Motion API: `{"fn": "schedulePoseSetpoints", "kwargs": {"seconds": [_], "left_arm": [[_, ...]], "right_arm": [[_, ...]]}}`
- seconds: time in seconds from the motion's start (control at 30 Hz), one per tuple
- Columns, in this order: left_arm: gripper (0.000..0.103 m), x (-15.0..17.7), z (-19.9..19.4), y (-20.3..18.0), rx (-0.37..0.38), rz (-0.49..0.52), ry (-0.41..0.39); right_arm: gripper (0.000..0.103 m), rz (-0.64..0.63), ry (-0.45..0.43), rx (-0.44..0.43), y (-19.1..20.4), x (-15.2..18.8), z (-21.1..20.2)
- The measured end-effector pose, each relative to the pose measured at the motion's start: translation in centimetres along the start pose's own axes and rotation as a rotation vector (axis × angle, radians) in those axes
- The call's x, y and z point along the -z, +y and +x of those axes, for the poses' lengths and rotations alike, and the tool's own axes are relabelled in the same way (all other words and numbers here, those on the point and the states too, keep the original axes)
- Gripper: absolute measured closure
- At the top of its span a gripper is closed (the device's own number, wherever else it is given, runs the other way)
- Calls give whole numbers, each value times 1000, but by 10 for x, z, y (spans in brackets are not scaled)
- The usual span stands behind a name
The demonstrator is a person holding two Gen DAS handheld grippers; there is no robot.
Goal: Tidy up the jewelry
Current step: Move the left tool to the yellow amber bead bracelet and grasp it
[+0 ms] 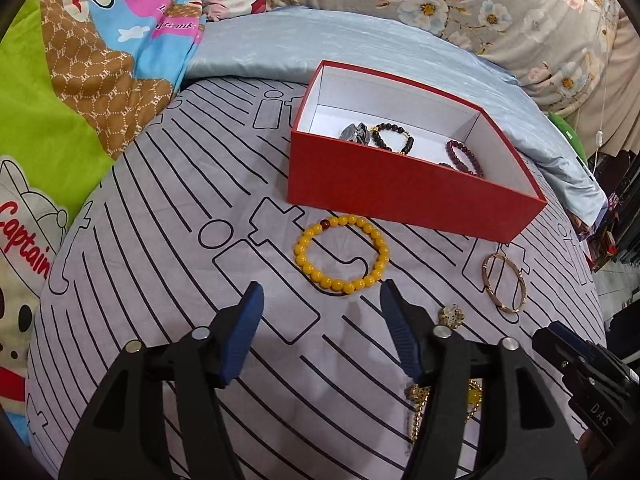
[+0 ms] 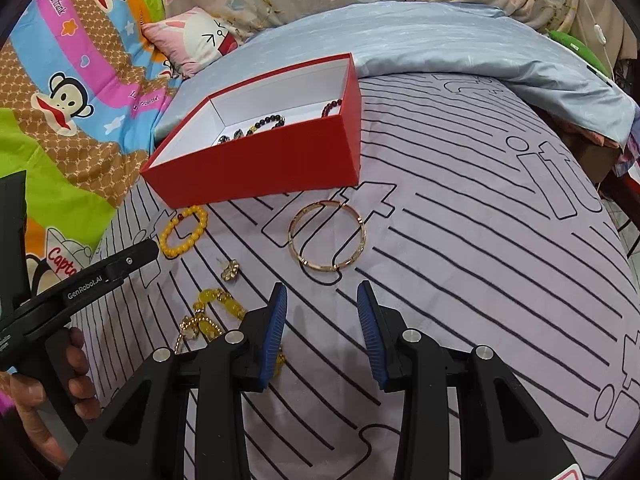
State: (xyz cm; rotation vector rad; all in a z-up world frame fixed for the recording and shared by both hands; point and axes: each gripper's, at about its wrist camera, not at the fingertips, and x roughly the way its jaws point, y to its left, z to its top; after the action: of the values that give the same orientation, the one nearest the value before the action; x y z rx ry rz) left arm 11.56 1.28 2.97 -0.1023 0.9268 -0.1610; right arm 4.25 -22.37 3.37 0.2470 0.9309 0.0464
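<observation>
Surface: grey bedsheet printed with black lines, spread over a bed.
Box: red cardboard box, white inside, lid off, standing on the sheet.
Box contents: a black bead bracelet, a dark red bead bracelet and a dark metallic piece, all on the box floor.
Yellow bead bracelet: flat on the sheet, just in front of the box's near wall.
Gold bangle: flat on the sheet, to the right of the yellow bracelet, outside the box.
Small gold ornament: on the sheet between the two bracelets, nearer the camera.
Gold chain with yellow stones: loose on the sheet, partly hidden behind the right gripper's left finger.
Left gripper: released, jaws spread, nothing between them; tips just short of the yellow bracelet.
Right gripper: released, jaws apart and empty; tips near the bangle, not touching it.
Hand: wrapped around the left gripper's handle.
</observation>
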Motion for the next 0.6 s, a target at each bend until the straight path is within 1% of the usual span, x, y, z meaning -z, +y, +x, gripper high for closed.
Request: {"fn": "schedulePoseSetpoints", "kwargs": {"seconds": [0.13,0.23,0.37,0.43,0.5,0.53,0.57,0.6], "left_arm": [[43,-1,10,0,-25,-2,13],[43,-5,17,5,-59,-19,12],[43,-10,28,10,-79,-16,15],[45,-13,34,9,-85,-11,21],[50,-13,38,7,-95,1,15],[51,-14,39,5,-109,14,9],[54,-14,40,3,-114,28,4],[60,-14,41,1,-118,38,-1]], "right_arm": [[67,3,7,-5,1,1,3],[67,3,10,-5,1,1,4],[67,7,16,-1,-1,0,8],[67,5,17,3,-1,-2,10],[67,-3,17,11,0,-5,14],[64,-7,19,16,0,-6,17],[60,-8,19,20,0,-7,19],[54,-5,15,25,0,-9,21]]}}
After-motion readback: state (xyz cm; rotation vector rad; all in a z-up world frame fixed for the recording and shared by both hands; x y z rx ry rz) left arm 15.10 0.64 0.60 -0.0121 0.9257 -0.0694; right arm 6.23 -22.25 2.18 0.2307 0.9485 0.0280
